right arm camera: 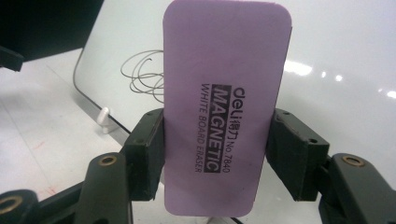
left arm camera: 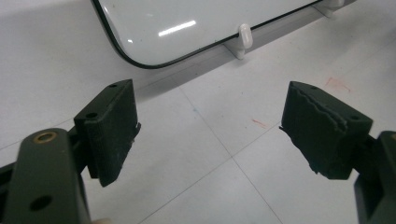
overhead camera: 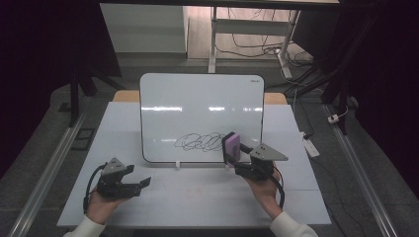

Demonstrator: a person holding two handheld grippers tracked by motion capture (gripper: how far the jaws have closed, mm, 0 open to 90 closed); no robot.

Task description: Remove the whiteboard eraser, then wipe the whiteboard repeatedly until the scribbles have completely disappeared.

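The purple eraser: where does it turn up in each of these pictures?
High view: the purple eraser sits right of centre, against the whiteboard's lower part, just right of the scribble.
Left gripper view: not in it.
Right gripper view: it fills the middle, clamped between the right gripper's fingers.
Shared landmark: the whiteboard.

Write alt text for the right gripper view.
The right gripper clamps a purple whiteboard eraser by its long sides, label printed "MAGNETIC WHITE BOARD ERASER" facing the camera. Behind it stands a whiteboard with a black scribble at the eraser's left.
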